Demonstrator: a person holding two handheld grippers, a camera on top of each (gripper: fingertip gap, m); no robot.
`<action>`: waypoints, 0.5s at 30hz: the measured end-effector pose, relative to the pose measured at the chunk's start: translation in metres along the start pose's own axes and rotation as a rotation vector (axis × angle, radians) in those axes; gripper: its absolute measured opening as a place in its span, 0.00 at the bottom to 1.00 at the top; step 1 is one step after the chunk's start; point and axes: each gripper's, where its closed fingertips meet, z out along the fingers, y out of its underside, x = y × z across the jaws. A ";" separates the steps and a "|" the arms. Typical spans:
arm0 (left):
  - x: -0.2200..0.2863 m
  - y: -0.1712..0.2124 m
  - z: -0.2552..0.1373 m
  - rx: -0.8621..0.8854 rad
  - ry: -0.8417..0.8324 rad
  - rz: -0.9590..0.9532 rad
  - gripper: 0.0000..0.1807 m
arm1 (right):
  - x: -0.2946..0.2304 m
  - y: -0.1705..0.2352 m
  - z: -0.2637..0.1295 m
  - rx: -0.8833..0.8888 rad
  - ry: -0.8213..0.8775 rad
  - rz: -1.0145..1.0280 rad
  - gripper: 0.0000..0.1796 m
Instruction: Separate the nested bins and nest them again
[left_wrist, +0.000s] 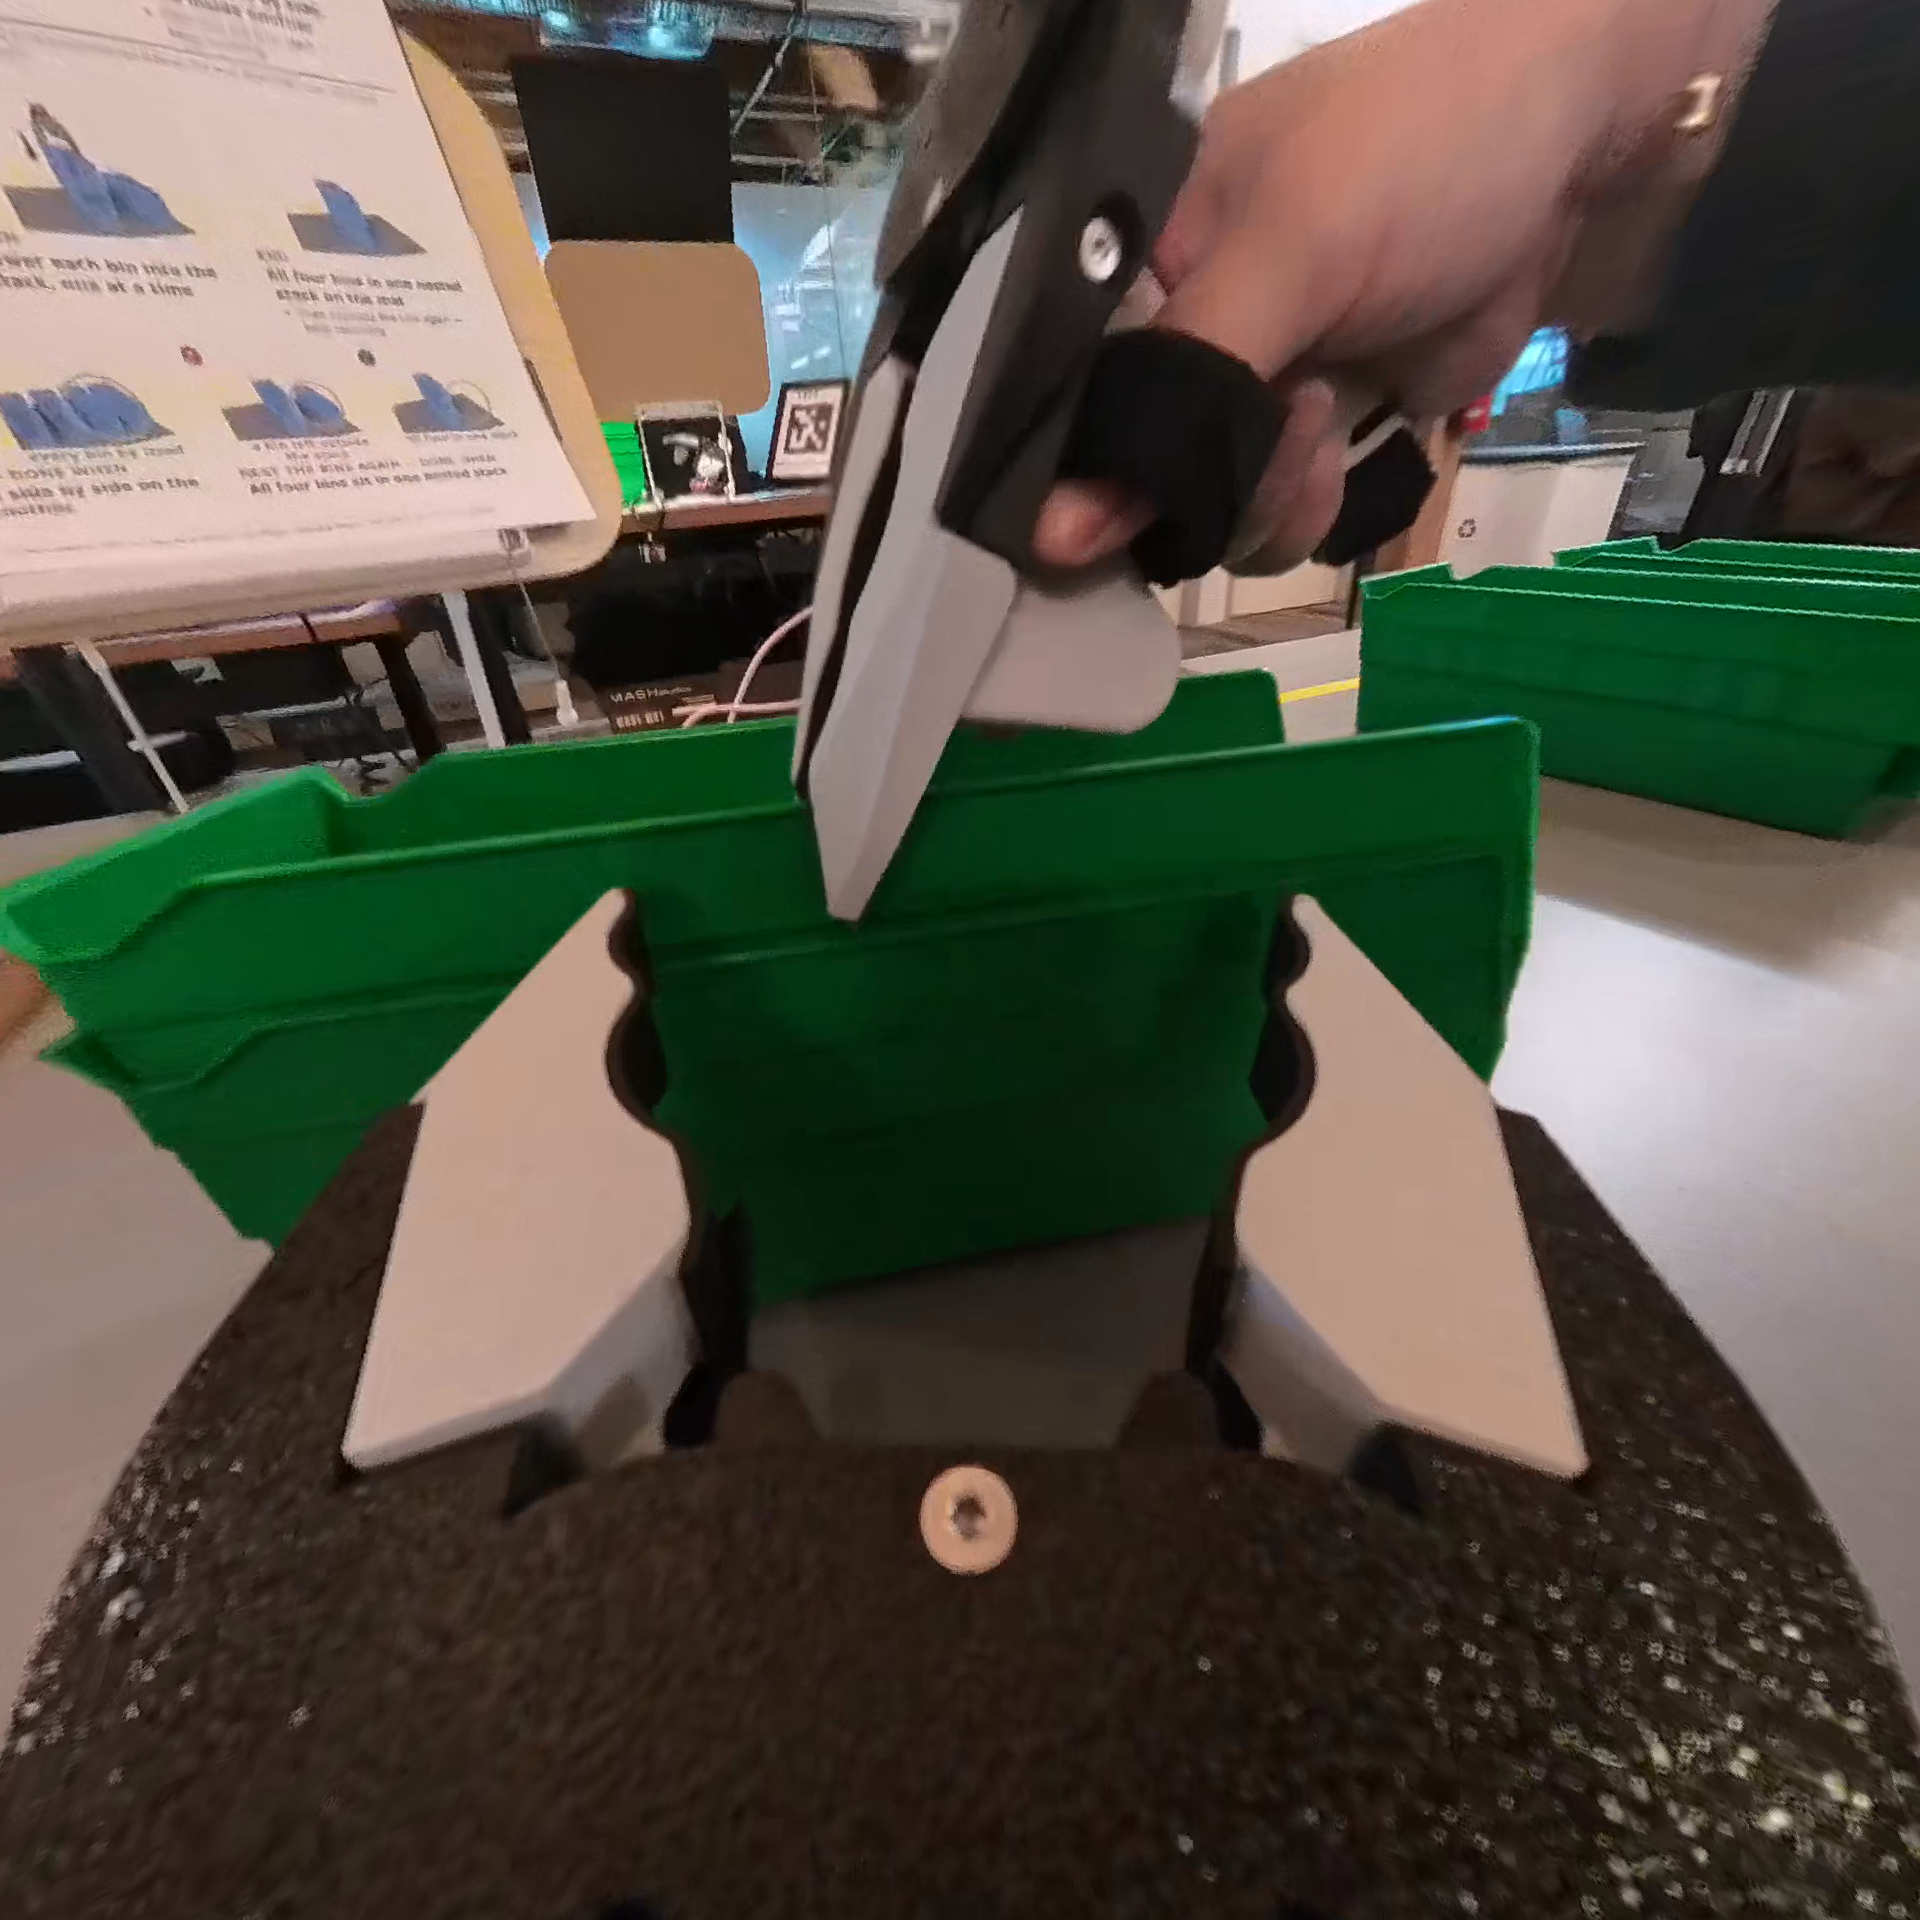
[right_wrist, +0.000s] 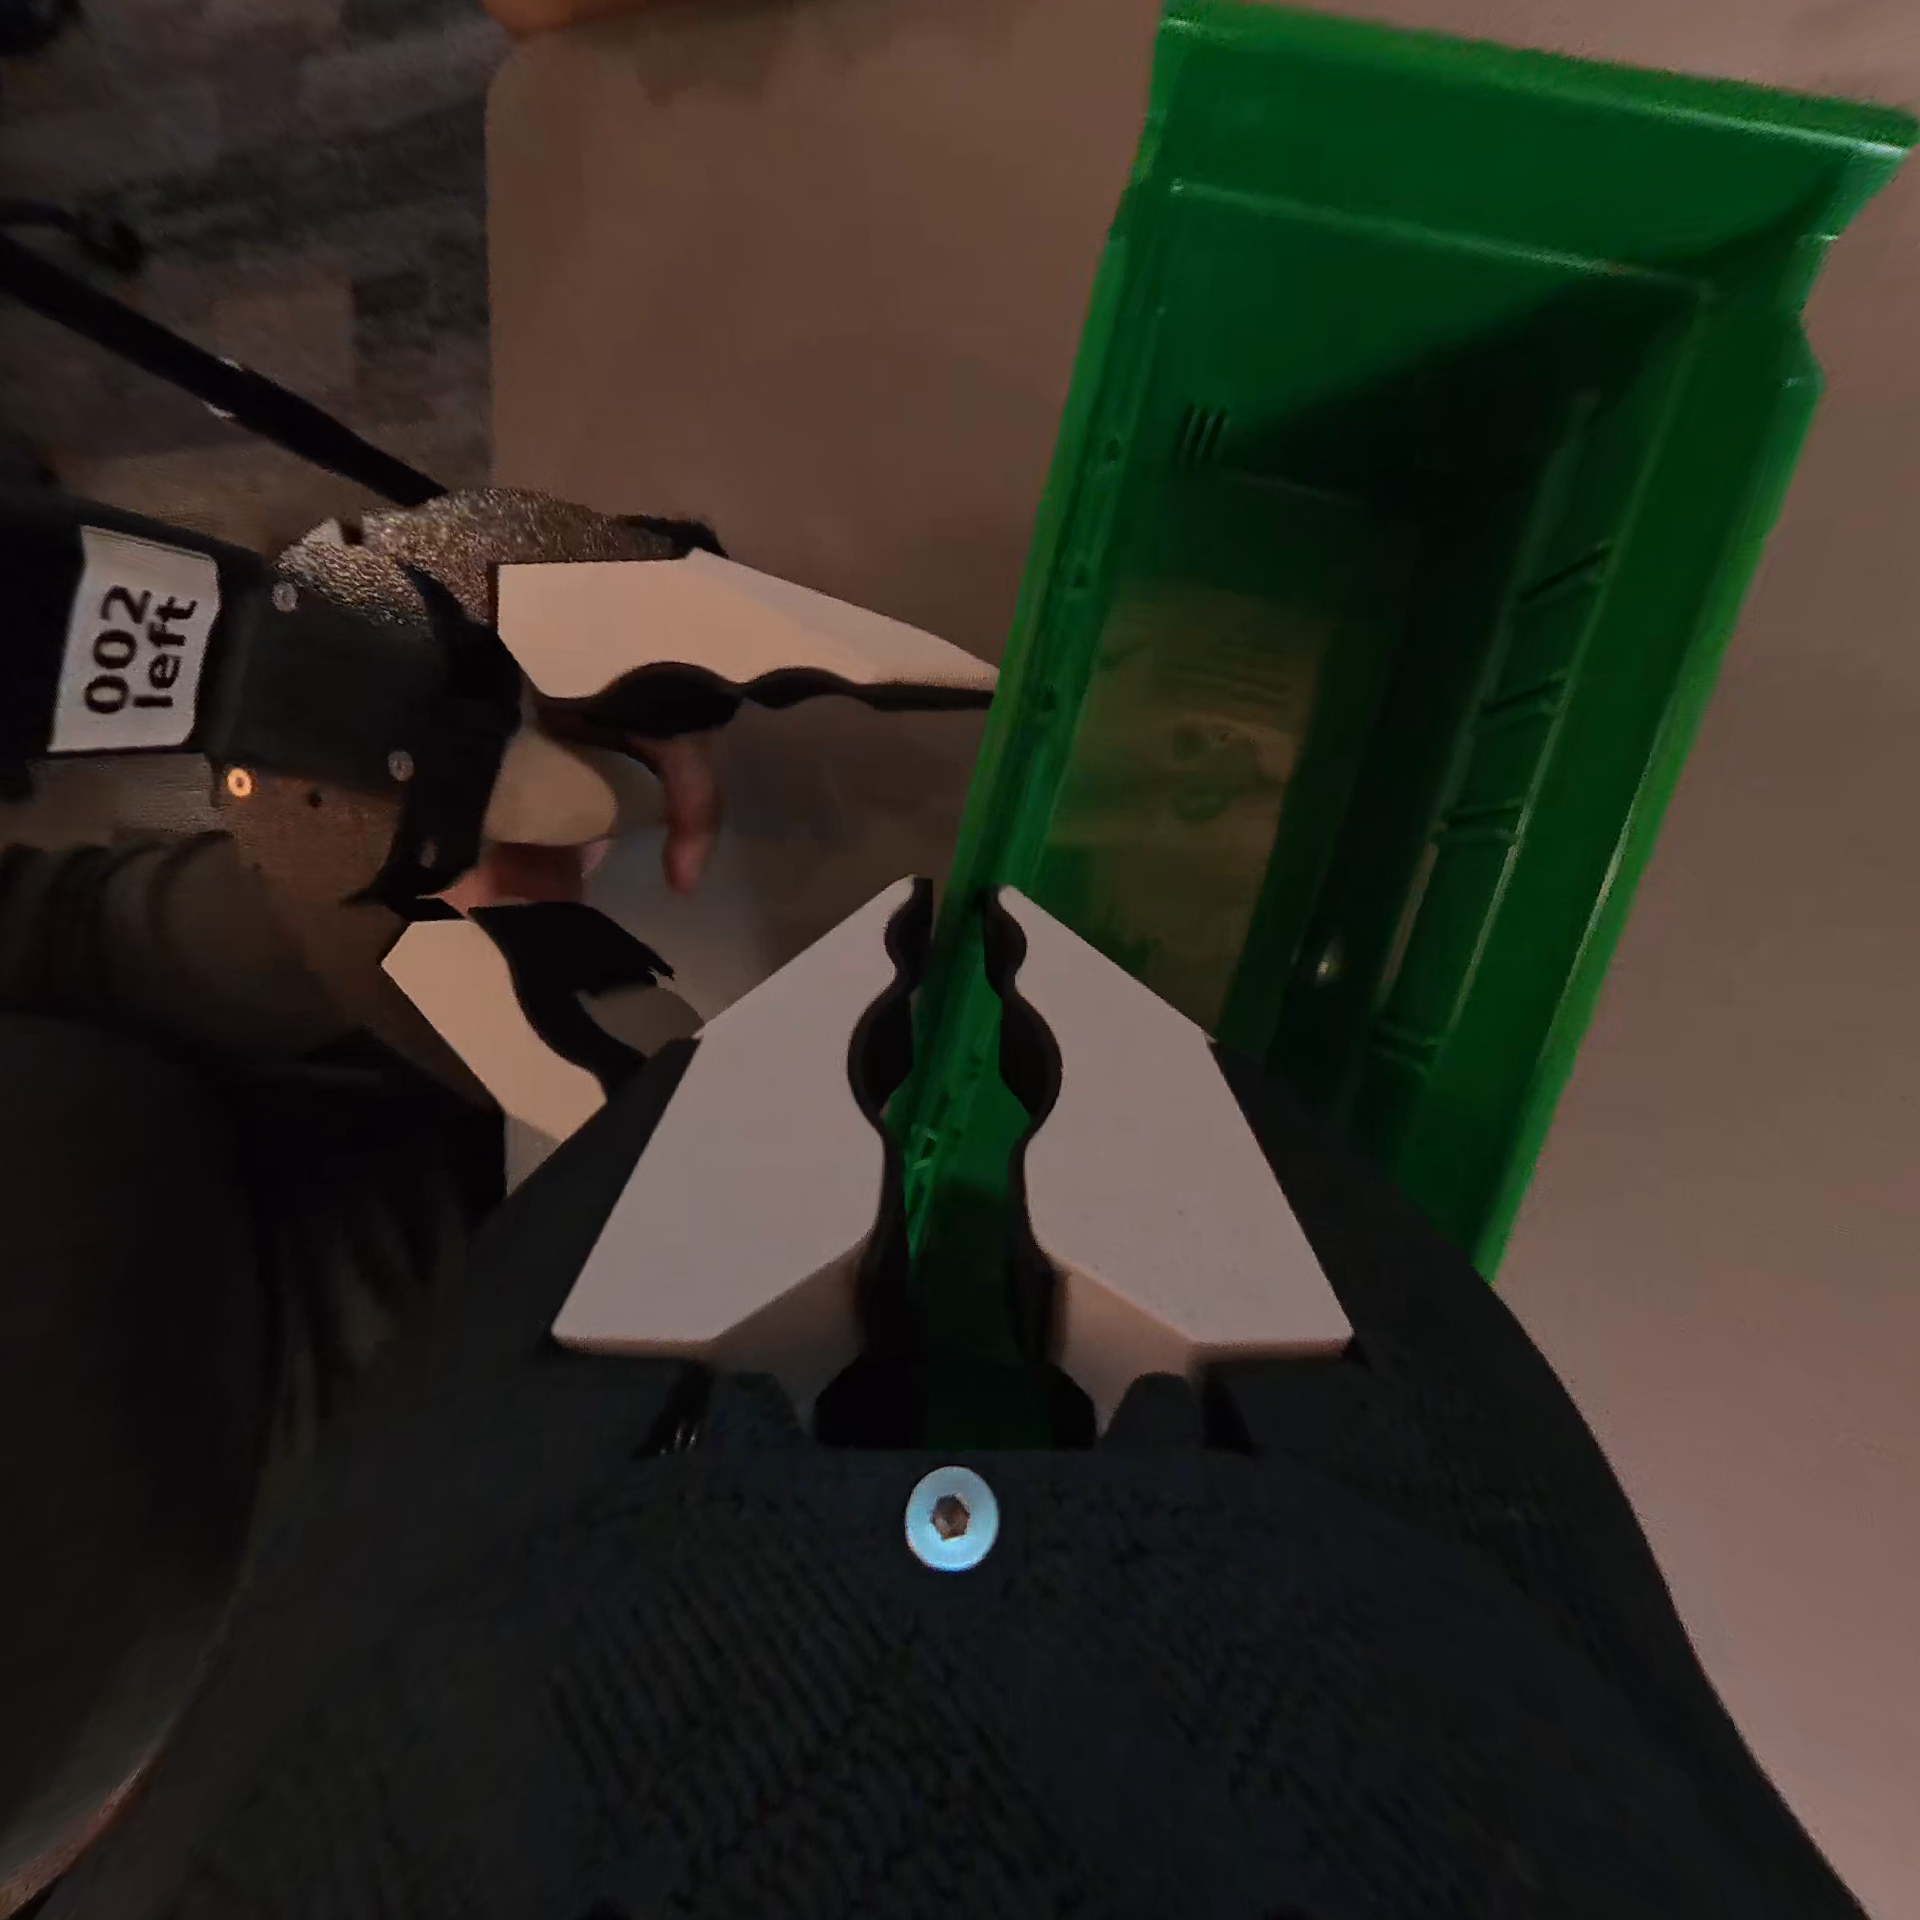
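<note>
Your right tongs (right_wrist: 954, 904) pinch the long green plastic bin's (right_wrist: 1455, 644) side wall; your left tongs (left_wrist: 961, 914) gape wide beside it | pale worktop (left_wrist: 1714, 1039) beneath

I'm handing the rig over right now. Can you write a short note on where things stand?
Right gripper: shut on the long side wall of a green bin, gripping from above.
Left gripper: open, facing that bin's side, not holding anything.
Another pair of nested green bins sits farther back on the table.
Done: the bins appear at least partly separated.
Left: whether the held bin has another nested under it is unclear; finish separating, then nest all bins again.
</note>
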 end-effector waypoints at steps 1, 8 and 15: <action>-0.004 0.006 0.001 -0.033 -0.011 -0.008 0.64 | 0.001 0.000 -0.001 0.004 0.012 -0.005 0.04; -0.007 0.017 0.003 -0.108 -0.026 0.016 0.58 | 0.012 0.002 -0.004 -0.017 0.206 -0.106 0.01; -0.011 0.015 0.001 -0.096 -0.044 -0.010 0.53 | 0.015 -0.004 -0.009 0.034 0.289 -0.186 0.01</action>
